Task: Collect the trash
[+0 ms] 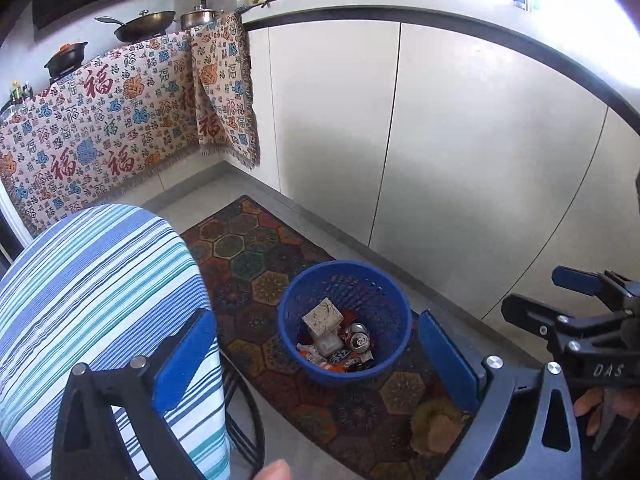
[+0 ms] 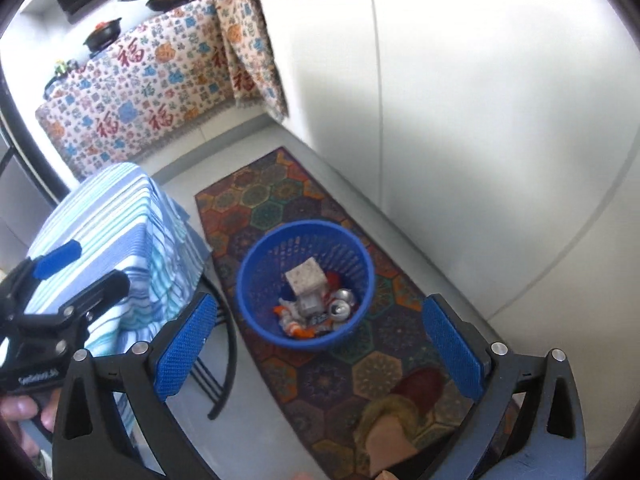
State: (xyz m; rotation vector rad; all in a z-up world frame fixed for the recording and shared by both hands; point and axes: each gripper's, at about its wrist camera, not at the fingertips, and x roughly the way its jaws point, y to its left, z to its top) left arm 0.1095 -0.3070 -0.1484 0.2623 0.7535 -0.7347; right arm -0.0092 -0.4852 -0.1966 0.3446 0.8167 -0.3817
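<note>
A blue mesh wastebasket [image 1: 289, 334] [image 2: 247, 300] stands on a patterned rug. Inside it lie a pale speckled box [image 1: 322, 314] [image 2: 304, 276], crushed silver cans [image 1: 360, 341] [image 2: 342, 306] and several crumpled wrappers [image 1: 340, 360]. My left gripper [image 1: 318, 360] hovers above the basket, its blue-padded fingers spread wide and holding nothing. My right gripper [image 2: 320, 350] hangs over the basket the same way, open and empty. Each one also shows from the side in the other's view, the right gripper [image 1: 546, 296] at the right edge and the left gripper [image 2: 84, 276] at the left edge.
The hexagon-patterned rug [image 1: 248, 248] runs along white cabinet doors [image 1: 440, 160]. A stand draped in blue-striped cloth [image 1: 100, 300] [image 2: 116, 220] sits left of the basket on black curved legs. A person's slippered foot [image 2: 400, 412] rests on the rug. Pans [image 1: 144, 26] sit on a cloth-draped counter.
</note>
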